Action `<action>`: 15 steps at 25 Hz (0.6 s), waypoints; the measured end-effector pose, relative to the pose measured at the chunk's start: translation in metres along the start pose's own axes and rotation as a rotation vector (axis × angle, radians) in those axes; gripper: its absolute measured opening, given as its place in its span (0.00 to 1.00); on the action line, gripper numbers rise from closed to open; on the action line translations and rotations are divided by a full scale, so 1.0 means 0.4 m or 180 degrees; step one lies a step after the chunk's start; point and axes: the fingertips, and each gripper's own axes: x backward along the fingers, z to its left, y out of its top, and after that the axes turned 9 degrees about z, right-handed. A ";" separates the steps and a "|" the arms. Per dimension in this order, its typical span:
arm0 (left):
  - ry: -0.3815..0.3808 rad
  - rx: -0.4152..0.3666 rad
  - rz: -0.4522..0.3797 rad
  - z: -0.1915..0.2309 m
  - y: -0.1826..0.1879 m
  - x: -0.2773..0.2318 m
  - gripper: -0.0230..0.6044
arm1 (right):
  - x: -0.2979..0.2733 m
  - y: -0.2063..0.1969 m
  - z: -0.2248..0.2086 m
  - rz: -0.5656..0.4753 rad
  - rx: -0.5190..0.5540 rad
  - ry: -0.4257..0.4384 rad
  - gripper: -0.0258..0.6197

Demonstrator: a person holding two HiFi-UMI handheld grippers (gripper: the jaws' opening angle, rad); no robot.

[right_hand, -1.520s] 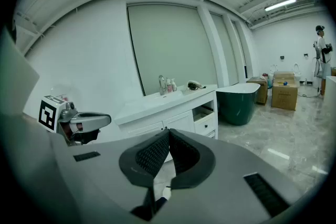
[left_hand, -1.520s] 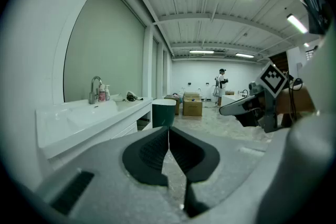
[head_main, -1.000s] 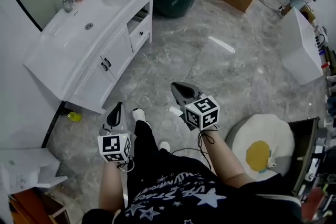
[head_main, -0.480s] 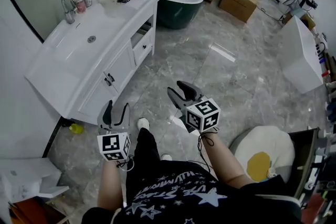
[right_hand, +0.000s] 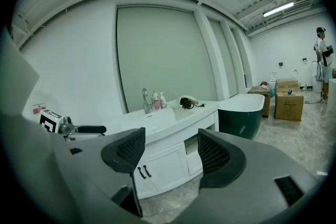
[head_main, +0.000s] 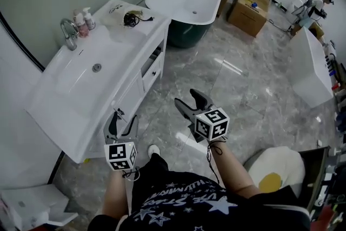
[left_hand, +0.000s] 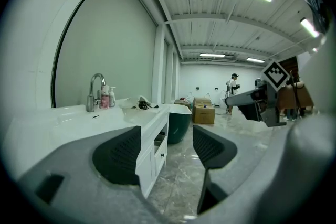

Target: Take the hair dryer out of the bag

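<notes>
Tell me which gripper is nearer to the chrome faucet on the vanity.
Left. The left gripper hovers by the vanity at its front edge, across the basin from the faucet; the right gripper is farther out over the marble floor.
</notes>
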 end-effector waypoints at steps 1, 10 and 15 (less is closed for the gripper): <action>-0.0010 -0.0008 0.0007 0.022 0.014 -0.024 0.53 | -0.023 0.025 -0.011 -0.0006 0.0005 -0.0021 0.50; -0.0081 0.0037 0.0031 0.167 0.102 -0.186 0.53 | -0.196 0.171 -0.077 -0.0071 -0.0069 -0.0150 0.50; -0.0084 0.0046 0.0062 0.210 0.121 -0.244 0.53 | -0.268 0.188 -0.103 -0.0031 -0.0123 -0.0130 0.50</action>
